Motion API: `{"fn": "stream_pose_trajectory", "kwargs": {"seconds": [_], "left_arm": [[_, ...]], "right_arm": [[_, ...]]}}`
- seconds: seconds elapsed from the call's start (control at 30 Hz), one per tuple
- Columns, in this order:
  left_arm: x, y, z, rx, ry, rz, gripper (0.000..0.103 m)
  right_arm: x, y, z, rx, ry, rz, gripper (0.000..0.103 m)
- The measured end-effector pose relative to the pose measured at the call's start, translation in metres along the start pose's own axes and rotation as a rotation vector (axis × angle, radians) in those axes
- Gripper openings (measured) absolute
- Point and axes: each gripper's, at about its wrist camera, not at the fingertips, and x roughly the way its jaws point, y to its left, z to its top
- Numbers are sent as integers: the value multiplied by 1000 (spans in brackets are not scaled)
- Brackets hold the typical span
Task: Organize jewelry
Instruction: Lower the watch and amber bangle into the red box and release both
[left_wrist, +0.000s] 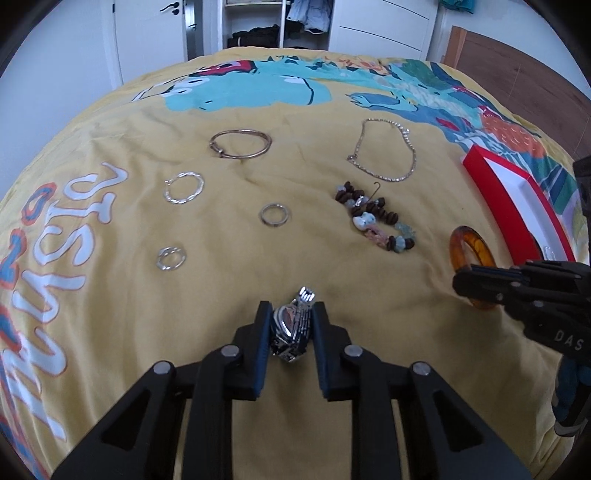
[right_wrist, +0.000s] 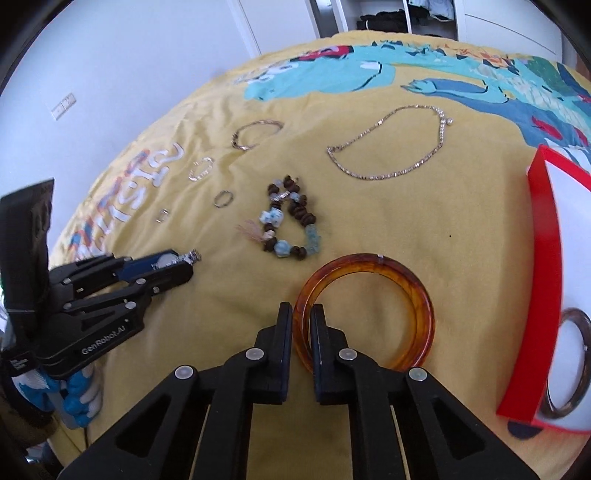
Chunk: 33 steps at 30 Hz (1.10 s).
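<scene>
My left gripper (left_wrist: 290, 314) is shut on a silver watch (left_wrist: 291, 328) just above the yellow bedspread; it also shows in the right wrist view (right_wrist: 177, 264). My right gripper (right_wrist: 302, 314) is shut on the near rim of an amber bangle (right_wrist: 406, 295), also in the left wrist view (left_wrist: 471, 251). On the bedspread lie a beaded bracelet (right_wrist: 291, 221), a silver chain necklace (right_wrist: 388, 147), a copper bangle (left_wrist: 240, 144) and three silver rings (left_wrist: 274, 214). A red and white tray (right_wrist: 546, 258) at the right holds a dark bangle (right_wrist: 572, 365).
The jewelry lies on a bed with a printed yellow cover (left_wrist: 110, 295). A wardrobe with white doors (left_wrist: 380, 26) and open shelves stands beyond the bed. A wooden panel (left_wrist: 517, 74) is at the far right.
</scene>
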Motion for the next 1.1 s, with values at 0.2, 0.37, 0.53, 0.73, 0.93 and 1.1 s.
{"fn": "stream_pose_trajectory", "kwargs": {"seconds": [0.2, 0.37, 0.53, 0.73, 0.93, 1.1], "left_arm": [[-30, -15, 7, 1, -36, -4, 19], [-46, -50, 28, 30, -67, -55, 19], [-44, -112, 60, 82, -91, -137, 19], [-14, -199, 98, 118, -76, -263, 19], [38, -263, 121, 146, -19, -273, 19], [74, -282, 121, 185, 25, -210, 19]], "right_arm": [[-49, 5, 0, 14, -94, 15, 8], [-97, -14, 0, 5, -158, -31, 8], [-131, -59, 4, -5, -171, -128, 8], [-138, -131, 18, -17, -137, -238, 8], [-120, -185, 35, -43, -76, -271, 8], [-91, -215, 42, -59, -10, -277, 8]]}}
